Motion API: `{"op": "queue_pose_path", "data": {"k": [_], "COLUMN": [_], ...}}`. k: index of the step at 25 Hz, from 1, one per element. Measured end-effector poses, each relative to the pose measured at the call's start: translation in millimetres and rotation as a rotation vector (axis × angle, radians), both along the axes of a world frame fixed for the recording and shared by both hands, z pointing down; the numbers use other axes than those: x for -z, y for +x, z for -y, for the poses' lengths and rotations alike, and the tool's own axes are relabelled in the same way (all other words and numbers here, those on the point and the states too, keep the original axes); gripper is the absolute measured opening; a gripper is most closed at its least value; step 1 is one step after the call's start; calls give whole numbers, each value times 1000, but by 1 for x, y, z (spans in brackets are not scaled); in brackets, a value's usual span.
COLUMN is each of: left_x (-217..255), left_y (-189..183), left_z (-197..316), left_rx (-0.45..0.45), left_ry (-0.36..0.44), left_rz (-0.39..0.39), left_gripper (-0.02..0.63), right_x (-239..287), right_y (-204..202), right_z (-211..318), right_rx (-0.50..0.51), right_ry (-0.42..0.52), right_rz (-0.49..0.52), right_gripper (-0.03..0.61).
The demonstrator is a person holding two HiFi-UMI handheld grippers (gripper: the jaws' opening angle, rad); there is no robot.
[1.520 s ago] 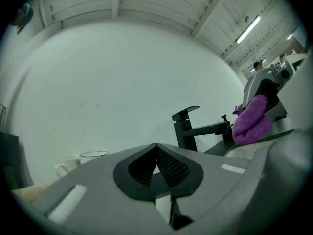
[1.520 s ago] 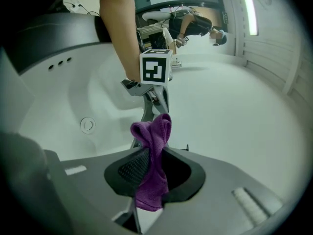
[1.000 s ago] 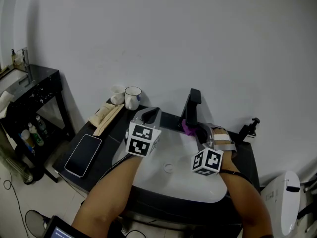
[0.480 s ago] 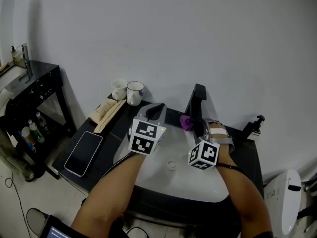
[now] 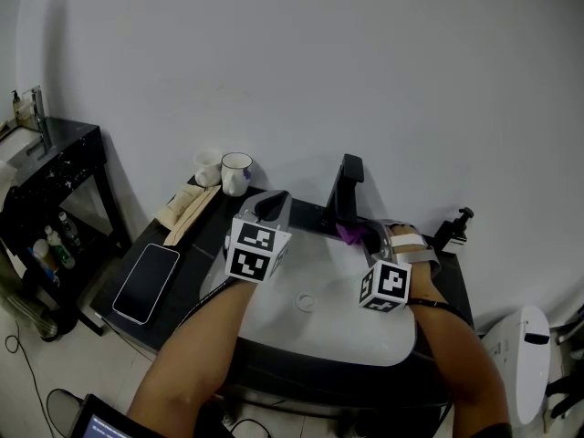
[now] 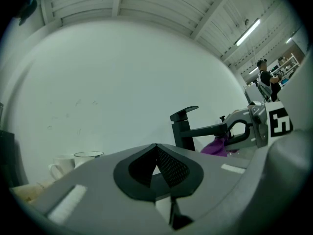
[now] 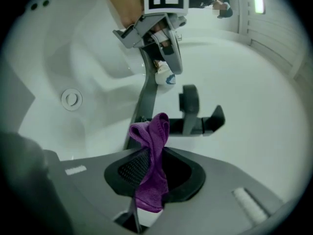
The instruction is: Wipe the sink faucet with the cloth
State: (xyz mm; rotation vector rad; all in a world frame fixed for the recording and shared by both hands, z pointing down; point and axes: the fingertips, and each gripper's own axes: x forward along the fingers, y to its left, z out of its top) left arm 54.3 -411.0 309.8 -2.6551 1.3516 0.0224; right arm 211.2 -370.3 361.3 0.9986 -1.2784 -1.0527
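Purple microfibre cloth (image 7: pixel 154 180) was clamped in the right gripper (image 5: pixel 376 240) at the foot of the tall black square faucet (image 5: pixel 345 190).

Well left of the faucet, a dark flat smartphone (image 5: pixel 146 281) lay on the black counter (image 5: pixel 196 245), with two white mugs (image 5: pixel 235 173) nearer the faucet by the wall. Just left of the faucet, the left gripper (image 6: pixel 156 148) hovered over the white sink basin (image 5: pixel 338 322), jaws together on nothing. Just right of its base, the right gripper's jaws pinched the cloth, whose crumpled end stood up near the faucet; whether they touched was unclear. Farther right stood a small dark pump dispenser (image 5: pixel 453 229).
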Motion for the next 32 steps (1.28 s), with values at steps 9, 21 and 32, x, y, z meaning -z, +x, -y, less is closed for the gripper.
{"op": "queue_pose_path", "data": {"k": [9,21,32], "left_x": [4,5,5], "left_y": [1,2,2], "left_z": [-2,-1,-1], "left_rx": [-5,-13,-15], "left_ry": [7,6,12], "left_rz": [-15,-23,-25], "left_gripper": [17,17,17], "right_x": [131,76,-3], "right_y": [44,16,19], "right_z": [37,47,44], "right_rx": [-98,-76,-56], "right_ry": [179,92,-23], "right_rz": [91,-57,-143], "right_gripper": [83,84,84]}}
